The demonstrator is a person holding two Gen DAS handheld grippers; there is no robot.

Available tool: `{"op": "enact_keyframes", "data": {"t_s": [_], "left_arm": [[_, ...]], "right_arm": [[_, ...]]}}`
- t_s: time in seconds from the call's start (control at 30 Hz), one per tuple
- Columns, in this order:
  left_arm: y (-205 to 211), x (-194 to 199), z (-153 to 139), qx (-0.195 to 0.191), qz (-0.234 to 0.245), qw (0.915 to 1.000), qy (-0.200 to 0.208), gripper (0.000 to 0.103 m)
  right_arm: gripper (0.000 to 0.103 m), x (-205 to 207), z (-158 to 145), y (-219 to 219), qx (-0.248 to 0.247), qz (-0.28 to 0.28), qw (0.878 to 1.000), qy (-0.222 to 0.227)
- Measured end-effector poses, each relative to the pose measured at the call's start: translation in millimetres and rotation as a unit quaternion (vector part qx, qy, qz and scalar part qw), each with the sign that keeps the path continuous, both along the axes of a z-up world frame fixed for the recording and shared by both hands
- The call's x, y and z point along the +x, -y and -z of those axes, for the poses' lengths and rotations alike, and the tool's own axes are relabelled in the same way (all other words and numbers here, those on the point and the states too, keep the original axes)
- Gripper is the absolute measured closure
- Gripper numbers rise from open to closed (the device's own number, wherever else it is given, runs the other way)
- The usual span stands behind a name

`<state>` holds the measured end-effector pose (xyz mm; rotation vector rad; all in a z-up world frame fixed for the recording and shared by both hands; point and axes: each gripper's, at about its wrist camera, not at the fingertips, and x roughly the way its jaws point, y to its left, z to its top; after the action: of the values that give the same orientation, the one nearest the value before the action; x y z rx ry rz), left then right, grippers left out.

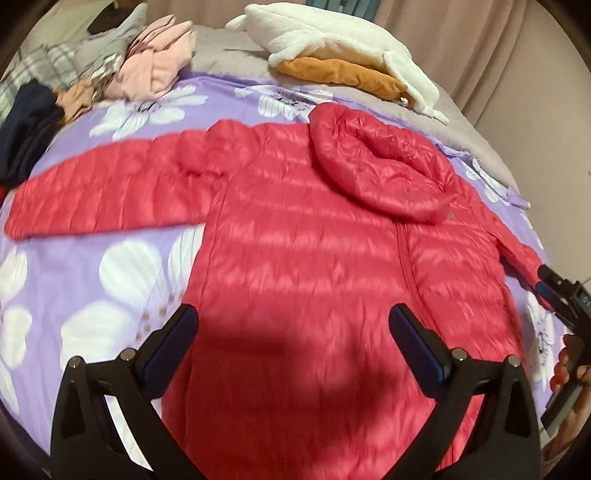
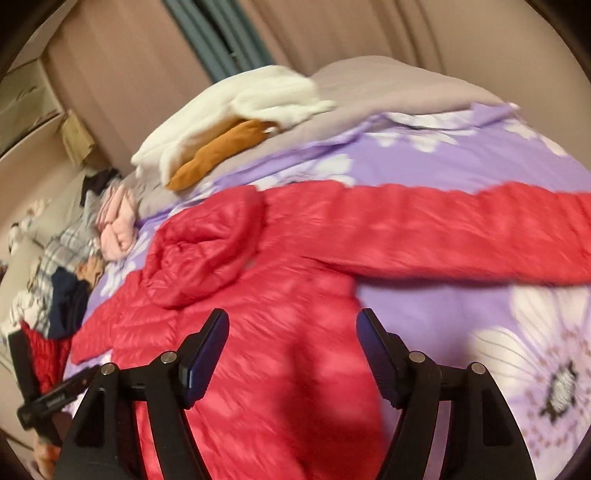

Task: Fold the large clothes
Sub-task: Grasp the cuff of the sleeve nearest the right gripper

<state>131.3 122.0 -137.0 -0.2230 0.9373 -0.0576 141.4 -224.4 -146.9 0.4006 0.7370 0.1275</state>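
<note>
A red quilted hooded jacket (image 1: 303,251) lies spread flat on a purple flowered bedsheet (image 1: 74,266), its hood folded down on the chest and one sleeve stretched out to the left. My left gripper (image 1: 293,325) hovers open above the jacket's lower body with nothing between its fingers. In the right wrist view the same jacket (image 2: 258,332) fills the middle, its other sleeve (image 2: 461,236) reaching right. My right gripper (image 2: 291,332) is open over the jacket's side, empty. The right gripper's tip (image 1: 550,284) also shows at the left view's right edge, by the jacket's cuff.
Folded white and orange fleece garments (image 1: 343,48) rest at the head of the bed. A heap of pink, plaid and dark clothes (image 1: 110,70) sits at the far left. Beige curtains (image 2: 332,33) hang behind the bed. A hand (image 1: 565,369) holds the right gripper.
</note>
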Motion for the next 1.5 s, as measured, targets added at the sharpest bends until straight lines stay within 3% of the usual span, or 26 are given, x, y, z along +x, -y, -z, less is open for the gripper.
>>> {"op": "enact_keyframes", "data": {"t_s": [0.33,0.53,0.8,1.17,1.43,1.5], "left_arm": [[-18,-35,-9,-0.037,-0.036,0.9986,0.006,0.000],[-23,-34,-6,-0.064,-0.047,0.9968,-0.004,0.000],[-13,-25,-11,-0.086,-0.028,0.9959,-0.007,0.000],[6,-6,-10,-0.077,-0.009,0.9969,-0.017,0.000],[10,12,-1,-0.064,-0.016,0.9973,-0.032,0.000],[10,16,0,-0.065,-0.015,0.9972,-0.034,0.000]], "right_arm": [[0.032,-37,17,55,0.070,0.062,0.996,-0.012],[0.032,-52,29,95,0.127,0.122,0.984,-0.012],[0.032,-65,49,158,0.190,0.216,0.958,-0.007],[0.032,-50,73,215,0.292,0.287,0.912,0.034],[0.032,-26,70,237,0.282,0.325,0.900,0.064],[0.041,-22,68,239,0.271,0.326,0.903,0.071]]}}
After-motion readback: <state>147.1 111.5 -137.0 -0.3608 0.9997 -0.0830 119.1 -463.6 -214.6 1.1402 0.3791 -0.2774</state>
